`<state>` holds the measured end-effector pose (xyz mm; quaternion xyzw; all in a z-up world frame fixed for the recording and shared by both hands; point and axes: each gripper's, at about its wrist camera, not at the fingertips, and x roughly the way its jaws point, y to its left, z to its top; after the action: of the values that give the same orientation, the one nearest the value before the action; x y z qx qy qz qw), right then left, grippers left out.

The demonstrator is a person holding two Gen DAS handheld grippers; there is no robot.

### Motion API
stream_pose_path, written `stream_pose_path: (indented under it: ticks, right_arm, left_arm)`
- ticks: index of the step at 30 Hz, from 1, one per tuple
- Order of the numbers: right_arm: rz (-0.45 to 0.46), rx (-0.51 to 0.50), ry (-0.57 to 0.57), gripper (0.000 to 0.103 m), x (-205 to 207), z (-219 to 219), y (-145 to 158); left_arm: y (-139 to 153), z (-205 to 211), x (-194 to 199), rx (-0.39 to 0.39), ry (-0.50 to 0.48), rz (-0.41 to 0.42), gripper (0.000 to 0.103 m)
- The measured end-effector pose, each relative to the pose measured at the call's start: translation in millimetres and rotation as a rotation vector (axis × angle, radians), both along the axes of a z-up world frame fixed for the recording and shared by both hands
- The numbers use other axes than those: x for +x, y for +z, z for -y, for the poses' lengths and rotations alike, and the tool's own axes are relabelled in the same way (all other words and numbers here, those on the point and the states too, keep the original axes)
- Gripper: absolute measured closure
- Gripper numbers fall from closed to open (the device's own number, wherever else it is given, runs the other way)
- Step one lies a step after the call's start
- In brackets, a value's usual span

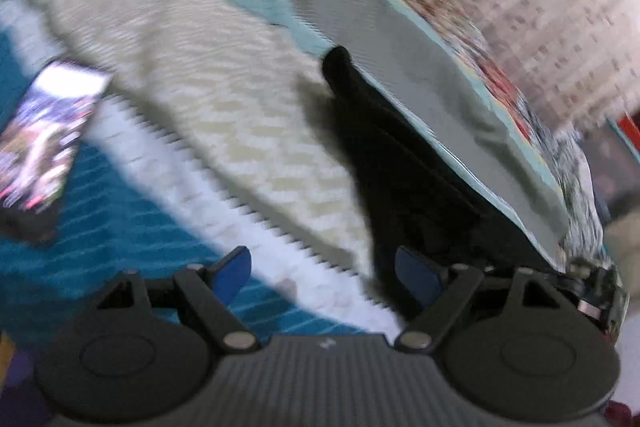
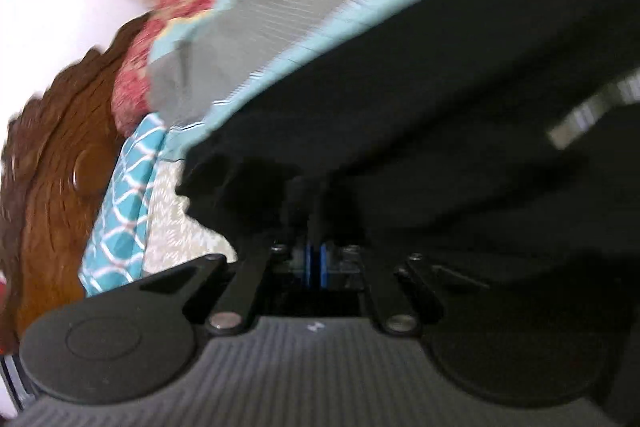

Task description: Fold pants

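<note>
Blue pads of the left gripper (image 1: 326, 277) nearest, spread wide with nothing between them, above a cream patterned bedspread (image 1: 208, 99). Black pants (image 1: 400, 167) just beyond on the right, stretching far along a grey sheet edge (image 1: 400, 67); a phone (image 1: 44, 139) at left, well apart.

Closest in the right wrist view, right gripper (image 2: 314, 263) pinched together on a bunched edge of the pants (image 2: 440, 107), filling the right side. Looks soft, light, limp cloth, likely to sag; best taken at hem or waistband edge.
</note>
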<state>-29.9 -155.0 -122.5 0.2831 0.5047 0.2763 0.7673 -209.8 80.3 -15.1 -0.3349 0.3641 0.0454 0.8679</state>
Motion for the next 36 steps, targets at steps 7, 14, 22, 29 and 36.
stream_pose_path:
  ticks: [7, 14, 22, 29, 36]
  right_arm:
    - [0.000, 0.035, 0.037, 0.096, -5.9, -4.4, 1.7]
    - [0.091, 0.072, 0.162, 0.096, -9.4, -13.3, 27.9]
    - [0.235, 0.088, 0.427, 0.096, -43.7, -77.6, 56.0]
    - [0.266, 0.103, 0.567, 0.071, -66.9, -119.2, 67.7]
    - [0.148, -0.147, 0.637, 0.068, -68.6, -119.8, 20.2]
  left_arm:
    - [20.3, 50.3, 66.9, 0.120, -0.189, 0.037, 0.021]
    - [7.5, 65.4, 114.9, -0.024, -0.289, -0.051, 0.003]
    - [1.7, 56.4, 101.6, 0.035, -0.214, -0.125, 0.077]
    - [14.5, 3.1, -7.7, 0.093, -0.045, -0.053, 0.083]
    - [-47.9, -10.6, -34.6, 0.140, -0.019, -0.220, 0.078]
